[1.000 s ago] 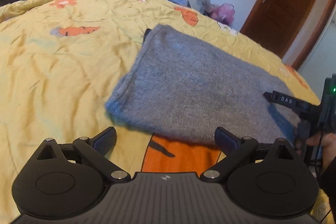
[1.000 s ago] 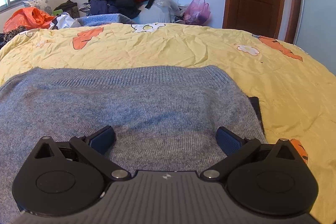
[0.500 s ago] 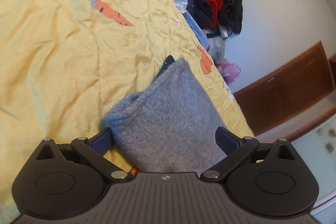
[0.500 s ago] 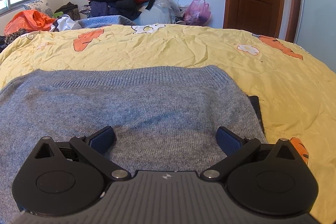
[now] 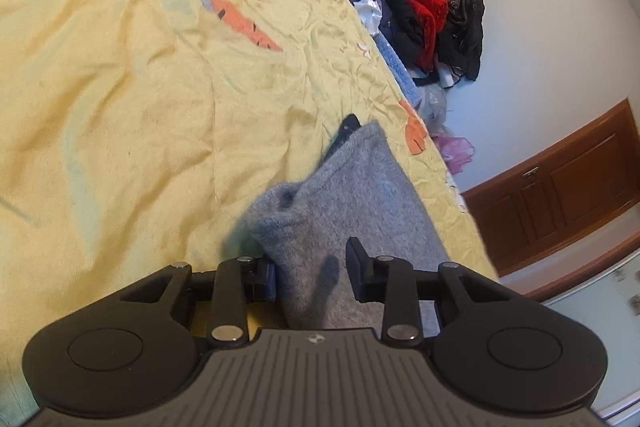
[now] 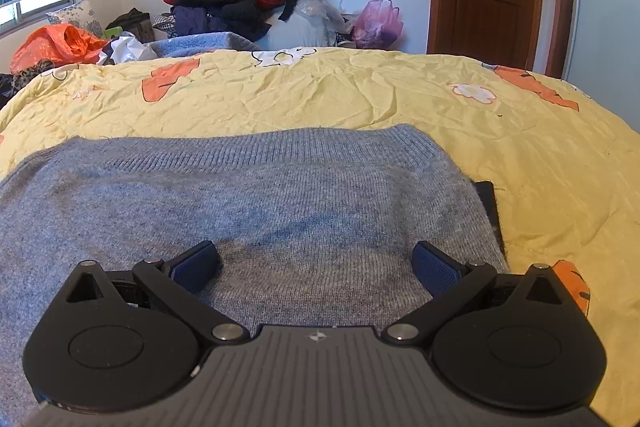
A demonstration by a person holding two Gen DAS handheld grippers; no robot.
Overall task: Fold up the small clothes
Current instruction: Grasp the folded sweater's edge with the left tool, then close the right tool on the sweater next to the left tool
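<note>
left wrist view: left gripper (image 5: pixel 312 269) closing on grey sweater (image 5: pixel 348 199) corner; shallow bite may slip. right gripper (image 6: pixel 316 263) wide above the sweater.

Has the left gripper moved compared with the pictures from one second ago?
Yes. The left gripper has rolled, so the brown door now looks tilted, and it came closer to the grey sweater. Its jaws are closing on the sweater's edge.
</note>
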